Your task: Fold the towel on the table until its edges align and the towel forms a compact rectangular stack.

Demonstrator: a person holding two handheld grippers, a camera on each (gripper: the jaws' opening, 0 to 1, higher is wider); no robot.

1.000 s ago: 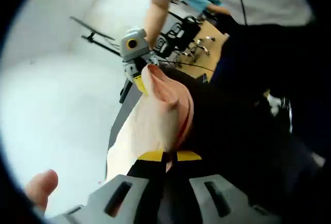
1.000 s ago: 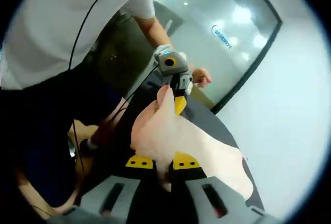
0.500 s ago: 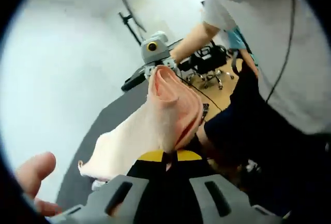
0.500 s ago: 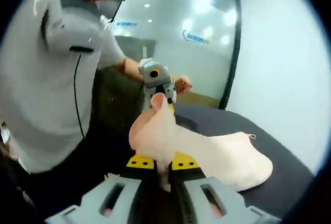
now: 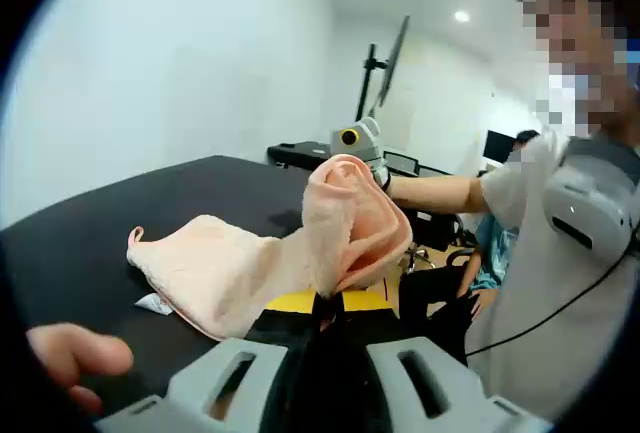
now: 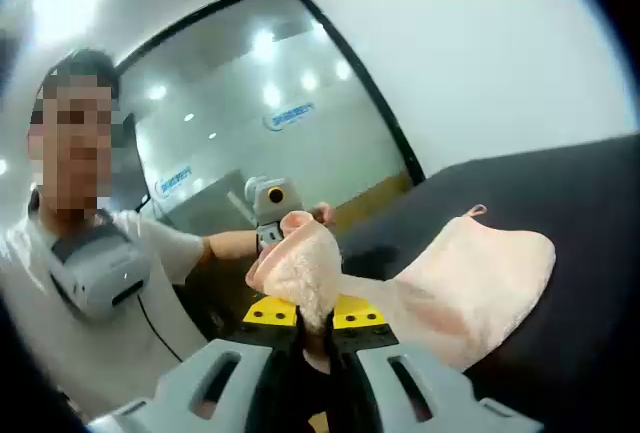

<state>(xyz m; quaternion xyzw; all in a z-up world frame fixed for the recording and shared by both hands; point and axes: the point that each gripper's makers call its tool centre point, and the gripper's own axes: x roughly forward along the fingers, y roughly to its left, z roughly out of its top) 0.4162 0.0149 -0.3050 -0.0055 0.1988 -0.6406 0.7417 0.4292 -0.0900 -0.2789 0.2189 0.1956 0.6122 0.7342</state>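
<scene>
I have the towel [image 5: 250,263] pinched at one near corner in my left gripper [image 5: 328,305], jaws closed tight on the cloth with the yellow pads meeting over it, and my right gripper [image 6: 301,313] is clamped the same way on the other near corner, so the edge between them sags into a soft hump. I hold both corners up because a lifted edge can be carried over the part lying on the table [image 5: 120,203], which I judge is the first fold, not yet laid down. The far half of the pink towel rests flat on the dark tabletop, its little hanging loop at the far corner, and a small white tag lies just beside its near edge in the left gripper view. In each view the opposite gripper shows at the far end of the raised edge. Compared with half a second ago, both views have swung round to a more level look across the table, while the towel's resting half seems to lie where it did.
</scene>
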